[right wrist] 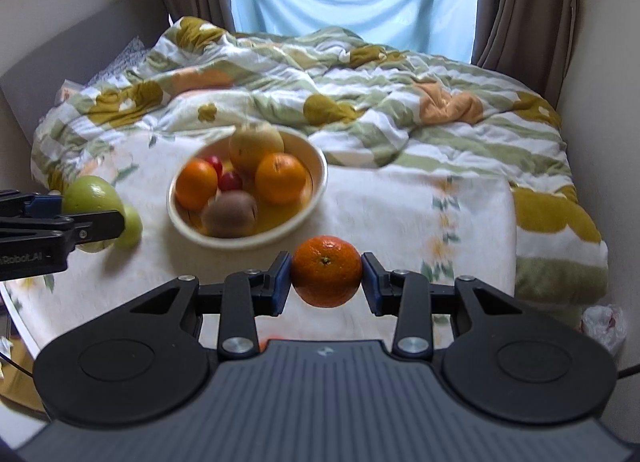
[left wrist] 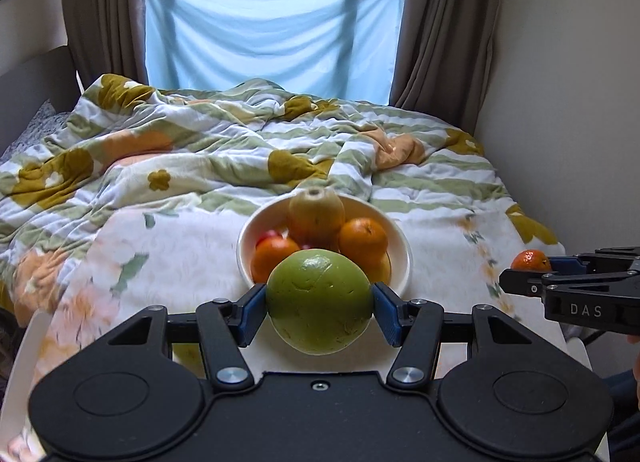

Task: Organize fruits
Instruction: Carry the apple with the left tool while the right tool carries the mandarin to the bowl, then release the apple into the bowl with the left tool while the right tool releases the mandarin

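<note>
A bed (left wrist: pixel 440 198) fills the room from the grey headboard (right wrist: pixel 80 42) on the left to the bare wall on the right, with a window, a pale blue sheet (left wrist: pixel 272 30) and brown curtains (left wrist: pixel 444 22) behind it. A rumpled quilt (left wrist: pixel 180 150) covers the far half; nearer, a flatter white floral cloth (right wrist: pixel 400 214) carries the bowl (left wrist: pixel 402 262).

Left of the bowl, the left gripper (left wrist: pixel 320 304) is clamped on a green fruit (left wrist: pixel 319 302), both blue pads (left wrist: pixel 252 312) pressing its sides, held clear above the cloth at the bowl's near rim. In the right wrist view a smaller green fruit (right wrist: pixel 132 224) lies on the cloth just behind it. The bowl holds two oranges (right wrist: pixel 280 178), a pear (right wrist: pixel 256 146) standing upright at the far side, a kiwi (right wrist: pixel 229 212) lying with its long axis across the bowl, and small red fruits (right wrist: pixel 230 180).

Right of the bowl and nearer the camera, the right gripper (right wrist: pixel 326 274) grips a mandarin (right wrist: pixel 326 271), its stem end facing the camera, lifted off the cloth. The cloth right of the bowl lies bare up to the bed's right edge, where a narrow gap runs along the wall; a white bag (right wrist: pixel 604 326) sits on the floor there.
</note>
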Action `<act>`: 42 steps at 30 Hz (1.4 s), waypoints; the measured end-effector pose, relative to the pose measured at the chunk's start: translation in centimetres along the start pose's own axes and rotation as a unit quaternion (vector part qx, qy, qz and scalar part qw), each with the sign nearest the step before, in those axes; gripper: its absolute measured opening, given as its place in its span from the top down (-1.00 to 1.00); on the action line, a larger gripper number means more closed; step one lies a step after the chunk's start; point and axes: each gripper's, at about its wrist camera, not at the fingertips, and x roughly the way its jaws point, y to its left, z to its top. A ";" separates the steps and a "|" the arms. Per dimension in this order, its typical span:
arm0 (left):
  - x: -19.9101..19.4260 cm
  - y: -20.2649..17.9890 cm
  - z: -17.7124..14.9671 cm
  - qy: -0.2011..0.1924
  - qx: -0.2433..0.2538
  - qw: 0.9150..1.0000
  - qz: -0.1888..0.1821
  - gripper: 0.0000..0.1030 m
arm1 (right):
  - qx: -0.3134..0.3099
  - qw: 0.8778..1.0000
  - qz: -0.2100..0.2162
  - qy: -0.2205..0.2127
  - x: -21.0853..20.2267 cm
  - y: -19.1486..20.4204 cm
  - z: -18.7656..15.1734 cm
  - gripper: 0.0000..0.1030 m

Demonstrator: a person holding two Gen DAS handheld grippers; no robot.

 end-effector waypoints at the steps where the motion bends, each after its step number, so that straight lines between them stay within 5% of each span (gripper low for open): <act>1: 0.4 0.2 0.6 0.000 0.001 1.000 -0.002 -0.19 | 0.003 1.000 0.000 -0.001 0.3 0.1 0.5 -0.02; 19: 11.3 5.3 7.0 0.037 0.015 0.999 -0.027 -0.19 | 0.032 0.999 -0.015 0.024 7.5 1.9 6.0 -0.02; 37: 18.0 7.4 7.4 0.099 0.040 0.992 -0.062 -0.19 | 0.066 0.995 -0.043 0.055 11.6 1.8 6.6 -0.02; 42: 18.1 7.5 7.5 0.090 0.045 0.992 -0.076 -0.59 | 0.067 0.995 -0.044 0.056 11.8 1.8 6.7 -0.02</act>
